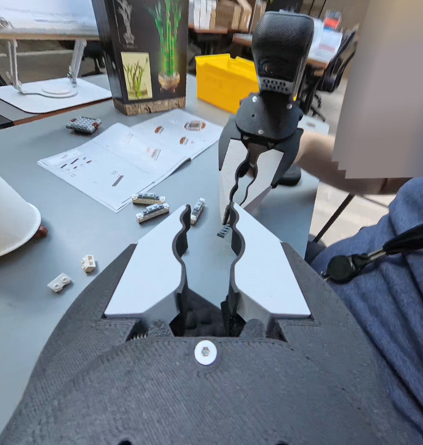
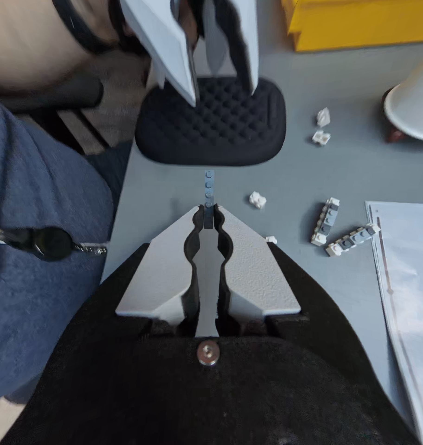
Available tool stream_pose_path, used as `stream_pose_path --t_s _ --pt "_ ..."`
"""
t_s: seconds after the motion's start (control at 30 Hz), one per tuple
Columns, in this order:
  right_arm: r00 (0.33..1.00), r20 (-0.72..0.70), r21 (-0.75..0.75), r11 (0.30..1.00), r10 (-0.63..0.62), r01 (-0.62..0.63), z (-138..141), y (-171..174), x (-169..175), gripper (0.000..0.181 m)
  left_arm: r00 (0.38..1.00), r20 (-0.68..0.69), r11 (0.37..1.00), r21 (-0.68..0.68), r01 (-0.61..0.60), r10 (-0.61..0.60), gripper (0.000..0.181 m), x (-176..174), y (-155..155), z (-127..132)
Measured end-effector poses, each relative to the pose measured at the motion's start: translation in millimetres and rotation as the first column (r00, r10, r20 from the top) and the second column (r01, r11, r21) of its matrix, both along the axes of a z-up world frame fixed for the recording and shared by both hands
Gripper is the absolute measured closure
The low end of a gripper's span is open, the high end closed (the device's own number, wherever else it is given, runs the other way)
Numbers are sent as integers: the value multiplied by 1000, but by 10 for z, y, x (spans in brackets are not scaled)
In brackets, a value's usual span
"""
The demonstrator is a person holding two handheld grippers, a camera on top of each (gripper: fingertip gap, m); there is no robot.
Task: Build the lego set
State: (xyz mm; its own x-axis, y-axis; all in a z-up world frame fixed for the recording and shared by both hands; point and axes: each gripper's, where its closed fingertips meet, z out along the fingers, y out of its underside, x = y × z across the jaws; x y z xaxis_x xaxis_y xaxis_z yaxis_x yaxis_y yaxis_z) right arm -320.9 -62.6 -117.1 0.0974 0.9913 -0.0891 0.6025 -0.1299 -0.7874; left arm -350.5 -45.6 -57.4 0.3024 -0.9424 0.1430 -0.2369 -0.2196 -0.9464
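Right wrist view, lower centre: your right gripper (image 2: 208, 209) is clamped on one end of a dark grey four-stud plate (image 2: 209, 192), which sticks out forward from the tips above the grey table (image 2: 302, 183). Right of it lie two white-and-grey brick strips (image 2: 326, 222), small white pieces (image 2: 257, 199) and the open instruction booklet (image 2: 403, 289) at the right edge. Beyond the plate, upper centre, sits a black cushion (image 2: 210, 134), with your left gripper (image 2: 223, 96) blurred above it, fingers apart and empty. Left wrist view confirms this: the left gripper (image 1: 211, 209) stands open with nothing between its fingers, the right gripper (image 1: 226, 214) meeting it at centre frame. Farther up the frame are the lego box (image 1: 145, 55) and a yellow bin (image 1: 225, 81).
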Motion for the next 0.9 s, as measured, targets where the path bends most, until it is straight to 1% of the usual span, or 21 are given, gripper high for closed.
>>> stream_pose_path --t_s 0.03,0.07,0.1,0.13,0.2,0.27,0.33,0.37,0.4,0.43,0.57,0.67,0.77,0.9 --pt "985 -165 -55 997 -55 46 232 5 -73 175 996 84 1000 -17 -14 15 152 15 10 73" --pt "943 -317 -130 990 -100 61 452 -13 -120 175 986 167 999 -31 -10 15 152 30 -2 152" --pt "893 -425 -201 977 -145 63 617 -19 -139 176 968 250 999 -44 11 0 154 53 -35 238" --pt "841 -503 -248 966 -199 80 732 17 -141 176 944 329 997 -64 37 -14 156 82 -67 328" --pt "747 -612 -295 951 -260 90 876 62 -128 176 897 440 989 -120 88 -27 157 149 -93 455" --pt "695 -656 -342 937 -295 75 924 85 -121 176 884 468 980 -163 112 -24 159 208 -64 464" --pt "687 -660 -377 925 -305 49 917 75 -130 176 877 478 974 -176 141 -41 161 249 -69 472" --pt "685 -663 -378 925 -303 43 918 67 -133 176 873 484 972 -176 156 -52 164 264 -80 481" --pt "683 -669 -375 926 -294 32 932 47 -135 176 874 482 971 -173 163 -60 171 274 -89 479" --pt "681 -671 -373 927 -291 29 943 37 -135 176 877 477 973 -167 161 -63 173 277 -89 472" --pt "672 -681 -365 930 -291 33 982 32 -126 175 862 503 972 -169 161 -55 170 239 -103 500" --pt "675 -679 -368 929 -289 27 975 27 -147 175 862 504 971 -173 165 -57 176 225 -124 481" --pt "676 -681 -368 930 -281 17 976 17 -164 175 863 502 974 -158 160 -60 176 210 -139 484" --pt "673 -683 -375 927 -284 11 989 22 -171 175 852 518 966 -176 187 -70 172 194 -156 494"
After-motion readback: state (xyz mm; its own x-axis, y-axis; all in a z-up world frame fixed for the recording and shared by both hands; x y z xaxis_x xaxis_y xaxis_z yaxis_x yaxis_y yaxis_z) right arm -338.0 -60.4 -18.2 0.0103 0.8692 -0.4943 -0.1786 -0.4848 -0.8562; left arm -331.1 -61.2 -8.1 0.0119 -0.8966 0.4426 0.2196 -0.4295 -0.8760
